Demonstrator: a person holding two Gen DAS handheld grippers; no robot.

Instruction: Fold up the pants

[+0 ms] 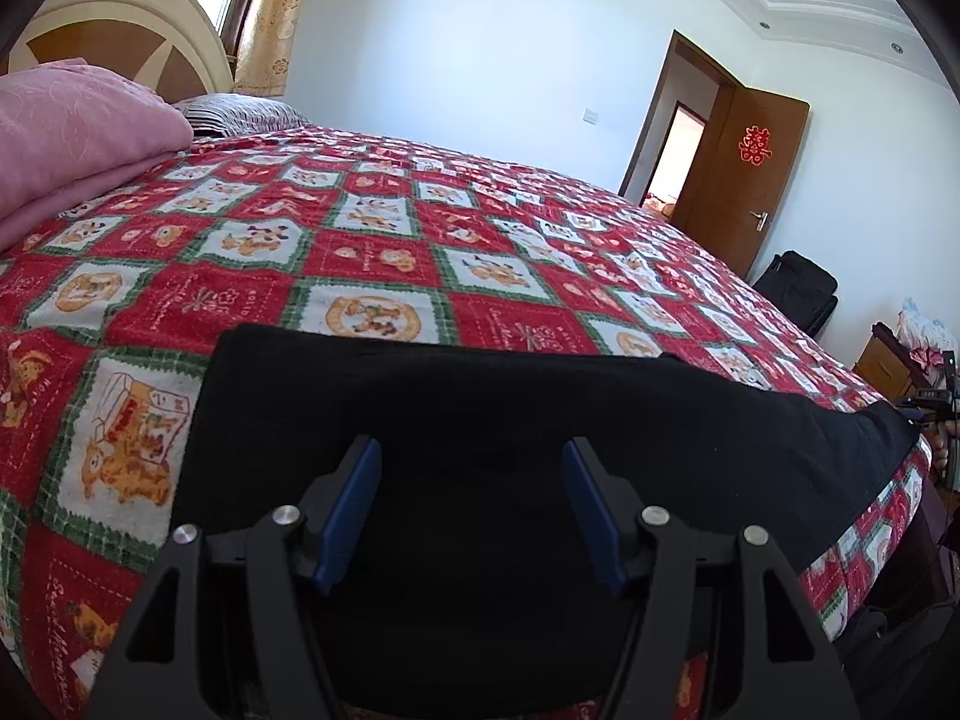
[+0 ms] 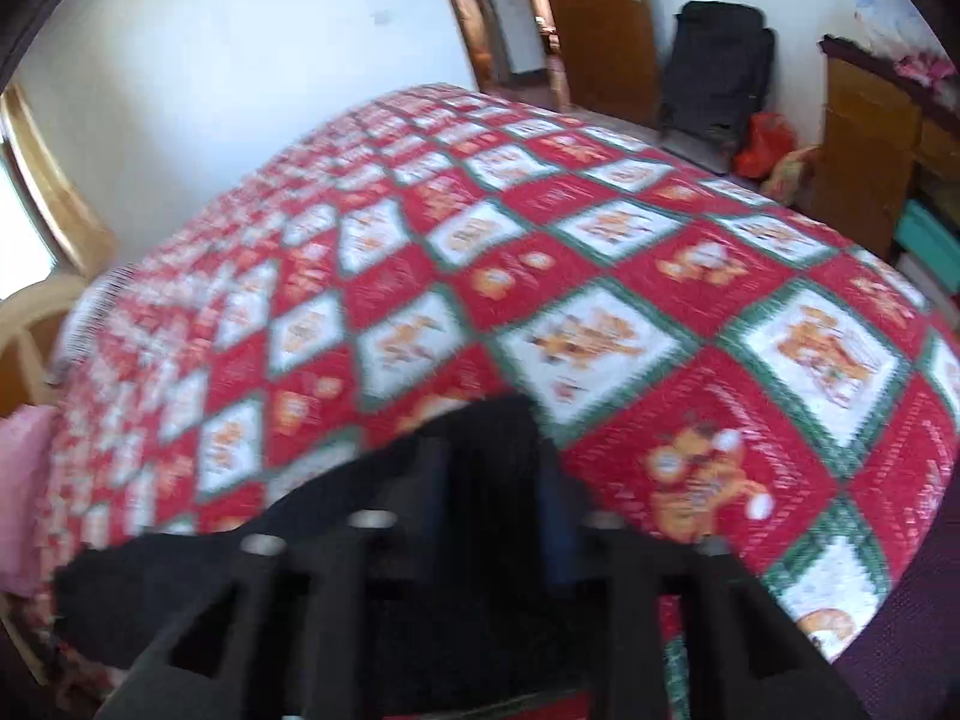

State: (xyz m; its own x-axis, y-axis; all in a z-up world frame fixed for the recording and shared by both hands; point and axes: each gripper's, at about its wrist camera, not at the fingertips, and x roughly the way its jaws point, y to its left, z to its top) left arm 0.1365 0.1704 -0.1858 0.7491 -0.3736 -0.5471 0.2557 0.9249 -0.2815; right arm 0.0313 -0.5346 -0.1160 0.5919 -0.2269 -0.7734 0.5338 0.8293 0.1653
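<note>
Black pants [image 1: 510, 408] lie flat on the red patterned bedspread [image 1: 360, 228], stretching to the right toward the bed's edge. My left gripper [image 1: 471, 450] is open, its blue-padded fingers [image 1: 360, 492] spread just above the pants' near part. In the right wrist view the picture is motion-blurred. My right gripper [image 2: 489, 468] sits over the other end of the black pants [image 2: 180, 576], jaws a little apart with dark cloth between or under them; I cannot tell whether it grips. The right gripper also shows at the far right of the left wrist view [image 1: 936, 408].
A folded pink blanket [image 1: 78, 138] and a striped pillow [image 1: 240, 111] lie at the head of the bed by the headboard [image 1: 120, 30]. An open wooden door [image 1: 750, 180], a black bag [image 1: 798, 288] and a wooden cabinet [image 2: 870, 144] stand beyond the bed.
</note>
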